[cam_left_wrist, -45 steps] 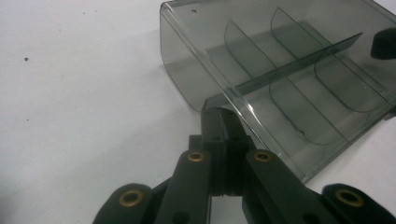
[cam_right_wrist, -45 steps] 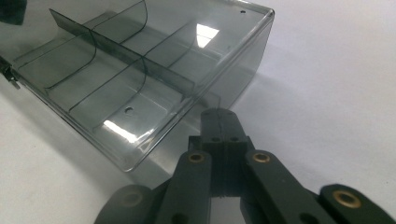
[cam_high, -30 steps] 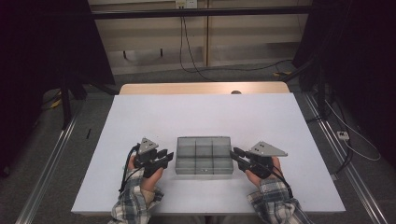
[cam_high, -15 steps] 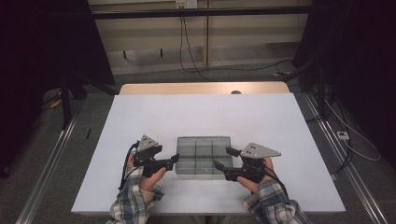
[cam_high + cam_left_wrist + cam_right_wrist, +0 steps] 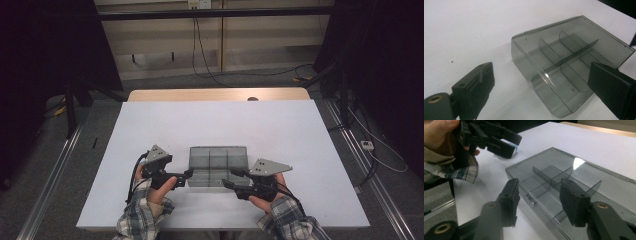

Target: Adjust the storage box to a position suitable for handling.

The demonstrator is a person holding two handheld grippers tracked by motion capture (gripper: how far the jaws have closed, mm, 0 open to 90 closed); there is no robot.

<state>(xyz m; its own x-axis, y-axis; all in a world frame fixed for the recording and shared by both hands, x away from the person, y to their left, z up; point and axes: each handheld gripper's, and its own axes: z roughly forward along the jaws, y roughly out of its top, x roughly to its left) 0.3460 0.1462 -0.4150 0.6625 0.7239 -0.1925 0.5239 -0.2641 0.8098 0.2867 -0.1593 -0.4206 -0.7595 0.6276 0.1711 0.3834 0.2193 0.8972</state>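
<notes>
Judging by its thin clear walls, the divided box [image 5: 218, 165] is light, stiff and slippery; both wide-open tools, left tool [image 5: 187, 174] and right tool [image 5: 231, 178], should grip its front latch [image 5: 531, 199] edge.

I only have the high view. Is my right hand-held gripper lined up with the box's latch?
Observer: In the right gripper view, the right hand-held gripper has its jaws open, with the small latch on the box between them, untouched.
Operator: Anything inside?
Observer: The left gripper view shows dividers with empty compartments.
Operator: And the left one?
Observer: The left hand-held gripper is open, aimed at the box's end, not touching.
</notes>
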